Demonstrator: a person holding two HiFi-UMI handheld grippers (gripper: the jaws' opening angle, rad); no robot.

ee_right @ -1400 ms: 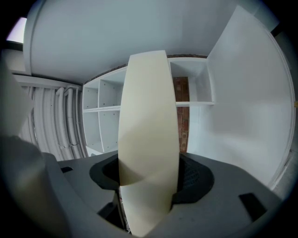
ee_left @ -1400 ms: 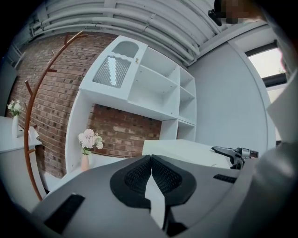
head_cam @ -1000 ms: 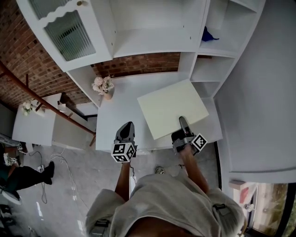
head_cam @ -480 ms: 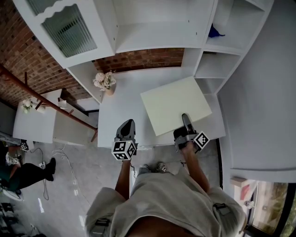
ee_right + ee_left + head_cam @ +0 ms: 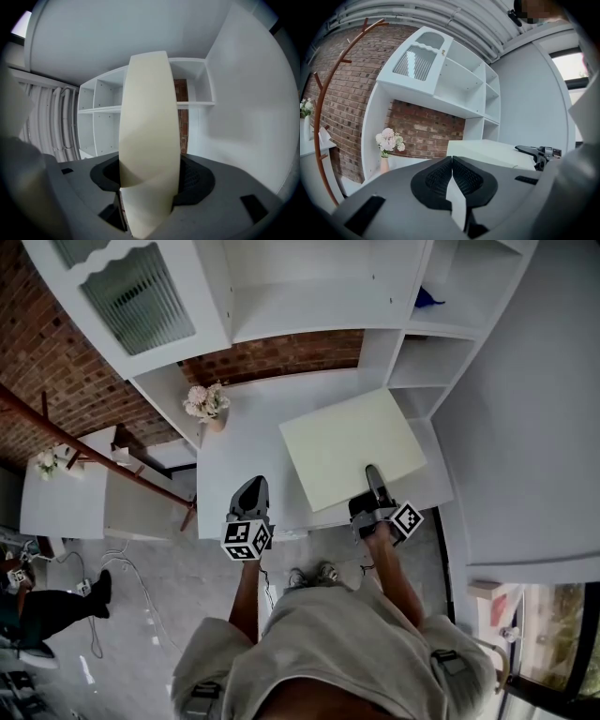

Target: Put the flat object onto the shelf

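**Board in the grip, shelf not yet reached**

The right tool (image 5: 373,479) is gripping the pale cream flat square board (image 5: 352,446) by its near edge. The right gripper view is showing the jaws pressing on both faces of the board (image 5: 150,122), which is filling the gap between them. From the head view the board is hanging roughly level over the right part of the white surface (image 5: 239,456), short of the white shelf unit (image 5: 309,320) and inside none of its compartments. The left tool (image 5: 249,498) is hovering at the near edge of the surface, jaws closed together on nothing (image 5: 452,176).

The carry to the shelf appears to be the step in hand; placing is not yet done. The next move is calling for lifting the board forward, keeping it flat, so its far edge is entering an open compartment. The wide middle compartment looks the likelier fit, though which one is meant cannot be told. With only one edge pinched, the far side may be sagging or twisting, so a steady wrist matters.
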